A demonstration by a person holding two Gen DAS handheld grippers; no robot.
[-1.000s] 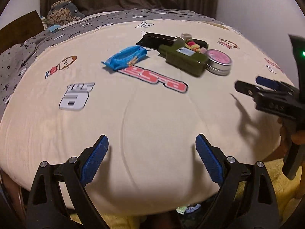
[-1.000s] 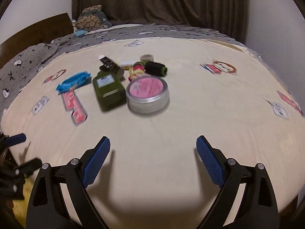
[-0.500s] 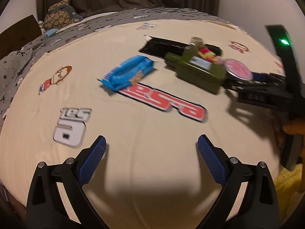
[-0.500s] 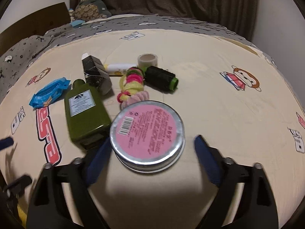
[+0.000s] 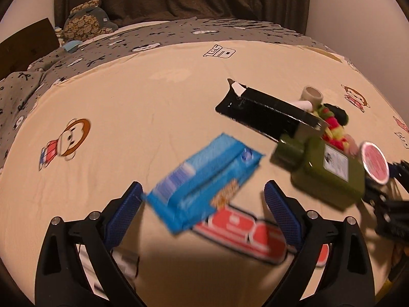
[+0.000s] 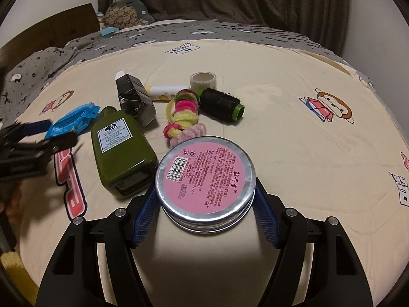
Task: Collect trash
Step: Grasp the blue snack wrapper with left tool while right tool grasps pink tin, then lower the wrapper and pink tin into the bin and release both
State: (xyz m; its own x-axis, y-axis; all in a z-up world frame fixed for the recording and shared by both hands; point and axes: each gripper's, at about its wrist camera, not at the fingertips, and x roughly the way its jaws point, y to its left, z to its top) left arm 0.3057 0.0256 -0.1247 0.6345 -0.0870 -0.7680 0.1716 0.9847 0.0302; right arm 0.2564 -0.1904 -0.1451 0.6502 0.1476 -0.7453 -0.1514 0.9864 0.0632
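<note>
Right tongs [image 6: 204,199]: a second ago they stood open over bare sheet short of the items; they have since advanced, and both blue pads now bracket the round pink-labelled tin [image 6: 205,185], seemingly touching its rim on either side. Whether a firm clamp is made cannot be told; the tin still sits on the bed [image 6: 319,153]. Left tongs [image 5: 202,204]: open, also moved forward, with the blue snack wrapper [image 5: 204,181] now lying between the fingers, blurred by motion, not gripped. The wrapper lies toward the bed's near edge, beside the green bottle [image 6: 122,148], which touches the tin. Assessment: both approaches look complete, and closing and lifting remain. The wrapper is the plain trash item. Risk: the tin's smooth round wall may slip, or it may nudge the bottle.
</note>
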